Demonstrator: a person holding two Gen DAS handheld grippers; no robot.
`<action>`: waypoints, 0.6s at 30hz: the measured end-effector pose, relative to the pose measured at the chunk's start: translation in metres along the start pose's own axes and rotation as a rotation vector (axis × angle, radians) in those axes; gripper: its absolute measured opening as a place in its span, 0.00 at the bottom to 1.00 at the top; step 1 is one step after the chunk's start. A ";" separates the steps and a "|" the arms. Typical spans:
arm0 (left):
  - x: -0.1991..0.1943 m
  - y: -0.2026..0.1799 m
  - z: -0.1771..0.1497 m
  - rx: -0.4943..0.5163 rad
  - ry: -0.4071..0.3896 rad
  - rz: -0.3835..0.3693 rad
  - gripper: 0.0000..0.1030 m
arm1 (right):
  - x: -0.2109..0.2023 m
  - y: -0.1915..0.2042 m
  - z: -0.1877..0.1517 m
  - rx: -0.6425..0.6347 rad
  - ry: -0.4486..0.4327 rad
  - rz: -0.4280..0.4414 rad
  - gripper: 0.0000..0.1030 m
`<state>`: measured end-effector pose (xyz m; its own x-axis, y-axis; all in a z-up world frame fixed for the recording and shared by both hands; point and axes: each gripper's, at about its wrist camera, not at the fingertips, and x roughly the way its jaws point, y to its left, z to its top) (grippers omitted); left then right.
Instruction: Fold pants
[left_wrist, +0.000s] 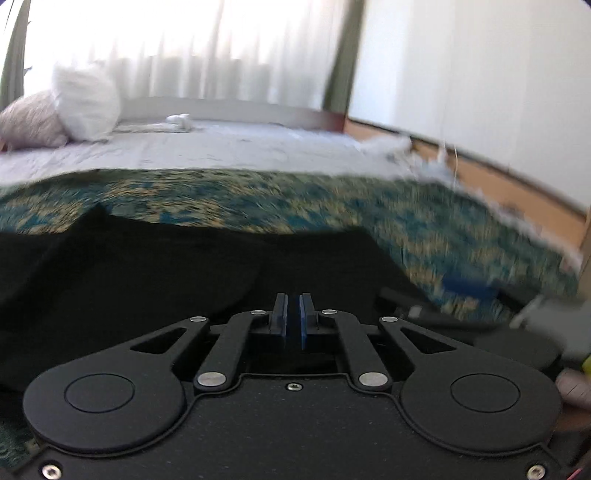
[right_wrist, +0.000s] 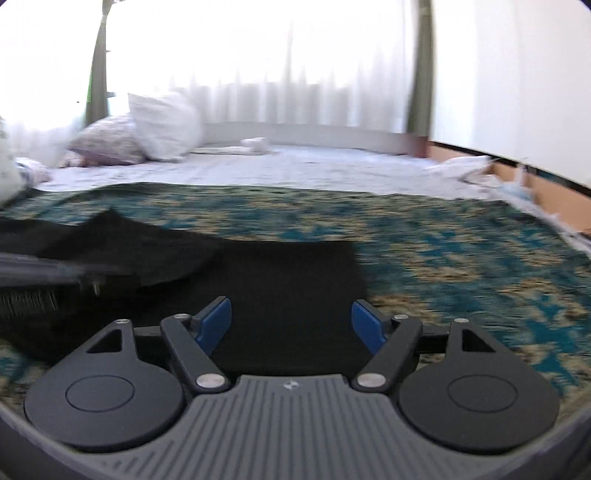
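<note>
Closest to us in the left wrist view, our left gripper (left_wrist: 293, 314) has its blue pads pressed together, and we see no cloth pinched between them; the black pants (left_wrist: 155, 280) lie just beyond and below the tips. In the right wrist view our right gripper (right_wrist: 291, 321) stands spread wide, its blue pads (right_wrist: 216, 323) well apart, with nothing between them but the dark fabric lying underneath. The pants (right_wrist: 280, 288) rest flat on the patterned blue and tan blanket (right_wrist: 461, 266), near its closest edge, with a loose flap raised toward the left side and a squarer end reaching toward the blanket's middle. Beyond the blanket's far edge we see the pale bedsheet (right_wrist: 295, 166), then two pillows (right_wrist: 162, 125) at the bed's far left corner and a small white bundle (right_wrist: 255, 144) by the far edge, under bright curtains (right_wrist: 258, 55). We judge a fold has been laid and neither hand holds cloth. What could go wrong from here: the black fabric shows almost no seams or edges against itself, so we could close on one layer only and drag the fold apart. Both views are blurred, which suggests quick movement; a fast approach could snag the raised flap or rumple the blanket beneath. If our hands grip uneven points, the next fold will come out skewed.
</note>
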<state>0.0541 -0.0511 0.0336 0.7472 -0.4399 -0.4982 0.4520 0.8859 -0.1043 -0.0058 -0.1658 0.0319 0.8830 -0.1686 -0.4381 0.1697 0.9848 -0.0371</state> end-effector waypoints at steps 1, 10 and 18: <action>0.009 -0.004 -0.001 0.011 0.022 0.014 0.07 | 0.000 -0.004 -0.001 0.007 0.000 -0.017 0.81; 0.015 0.036 -0.024 -0.040 0.108 0.273 0.07 | 0.005 -0.022 -0.013 0.042 0.008 -0.020 0.81; -0.005 0.038 -0.023 0.022 0.122 0.349 0.07 | 0.018 -0.010 -0.032 -0.009 0.024 0.025 0.82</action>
<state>0.0567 -0.0120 0.0124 0.7952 -0.0901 -0.5996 0.1918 0.9755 0.1079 -0.0054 -0.1774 -0.0046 0.8759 -0.1428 -0.4608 0.1435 0.9891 -0.0337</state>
